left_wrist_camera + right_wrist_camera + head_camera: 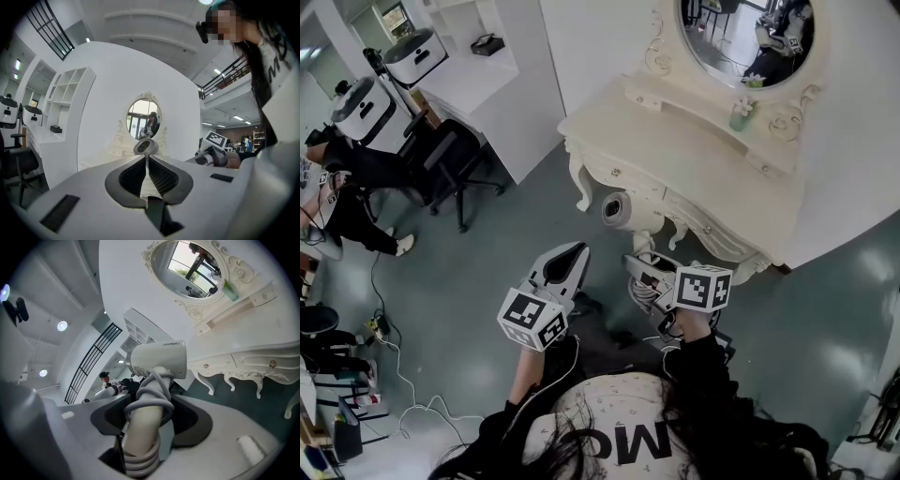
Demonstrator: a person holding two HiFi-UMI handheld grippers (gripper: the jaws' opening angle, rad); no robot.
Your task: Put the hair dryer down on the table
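The white hair dryer hangs in the air just in front of the ornate white dressing table, barrel toward the camera. My right gripper is shut on its handle, which has the grey cord wound around it. In the right gripper view the dryer barrel stands above the jaws, with the table to the right. My left gripper is held beside it, to the left, shut with nothing in it. In the left gripper view the dryer shows past the closed gripper.
An oval mirror and a small green vase stand on the dressing table's back shelf. A black office chair, a white desk and a seated person are at the left. Cables lie on the grey floor.
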